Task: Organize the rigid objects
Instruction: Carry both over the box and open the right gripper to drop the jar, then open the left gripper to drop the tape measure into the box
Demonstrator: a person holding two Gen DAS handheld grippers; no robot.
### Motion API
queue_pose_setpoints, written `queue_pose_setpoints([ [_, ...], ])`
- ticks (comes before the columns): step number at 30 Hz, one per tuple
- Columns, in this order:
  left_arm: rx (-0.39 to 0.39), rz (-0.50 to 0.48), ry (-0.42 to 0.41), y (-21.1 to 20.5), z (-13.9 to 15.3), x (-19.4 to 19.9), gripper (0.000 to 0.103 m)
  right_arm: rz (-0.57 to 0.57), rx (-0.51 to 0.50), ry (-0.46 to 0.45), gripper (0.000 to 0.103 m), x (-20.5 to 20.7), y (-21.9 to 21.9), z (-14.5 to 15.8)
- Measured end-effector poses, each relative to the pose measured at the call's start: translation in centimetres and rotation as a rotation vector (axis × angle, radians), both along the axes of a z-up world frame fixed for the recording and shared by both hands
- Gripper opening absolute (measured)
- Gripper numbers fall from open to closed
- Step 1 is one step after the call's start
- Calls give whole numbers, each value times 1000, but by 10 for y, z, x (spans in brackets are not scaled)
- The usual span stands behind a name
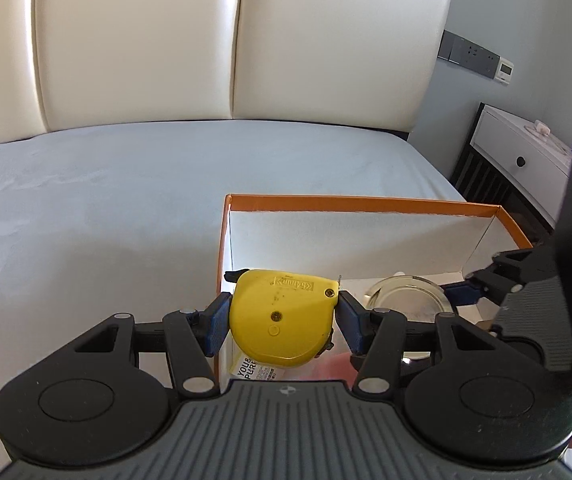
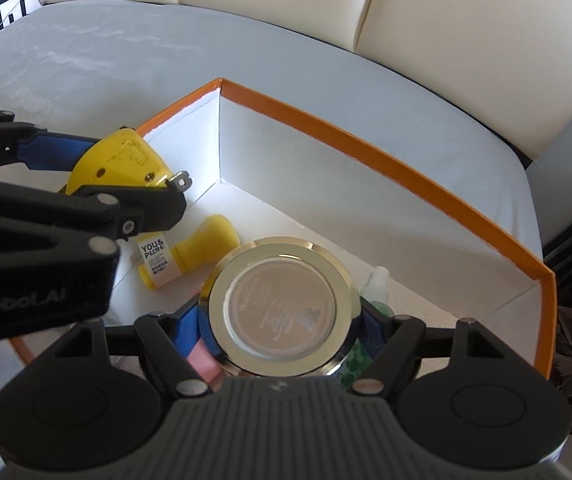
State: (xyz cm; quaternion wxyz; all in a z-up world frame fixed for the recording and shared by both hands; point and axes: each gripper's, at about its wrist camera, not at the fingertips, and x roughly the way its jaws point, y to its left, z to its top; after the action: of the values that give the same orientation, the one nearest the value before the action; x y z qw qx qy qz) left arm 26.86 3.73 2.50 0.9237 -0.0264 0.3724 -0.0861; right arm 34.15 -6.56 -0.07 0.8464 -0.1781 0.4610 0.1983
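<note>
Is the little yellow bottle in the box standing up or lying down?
Lying down. The yellow bottle rests on its side on the white floor of the orange box, its label facing up.

"YOU& PURE" on the yellow bottle (image 2: 173, 258) label, what looks like "Robot.AI" on left hand-held gripper (image 2: 125, 184)

The left gripper (image 1: 283, 316) sits low in the centre of its own frame, its blue pads (image 1: 217, 325) pressed against the two sides of a yellow tape measure (image 1: 281, 318). The right gripper (image 2: 281, 330) fills the bottom of its frame, tilted steeply downward, jaws clamped around a round metal tin (image 2: 279, 308). In the right view, the left gripper enters from the left edge.
</note>
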Motion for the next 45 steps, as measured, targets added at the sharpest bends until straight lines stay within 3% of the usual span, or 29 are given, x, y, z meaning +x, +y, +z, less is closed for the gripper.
queue_pose_setpoints([
  [14,-15,-8,6,6,-1,0,63,60,-19,-13,76,2,12,-5],
  [22,-2,-13,12,1,2,8,63,71,-30,-61,81,-1,9,9],
  [32,89,-93,31,-26,-8,16,63,-27,-57,-128,82,-40,-36,28],
  [45,184,-52,89,-42,-27,31,65,-96,-32,-107,82,-45,-53,29],
])
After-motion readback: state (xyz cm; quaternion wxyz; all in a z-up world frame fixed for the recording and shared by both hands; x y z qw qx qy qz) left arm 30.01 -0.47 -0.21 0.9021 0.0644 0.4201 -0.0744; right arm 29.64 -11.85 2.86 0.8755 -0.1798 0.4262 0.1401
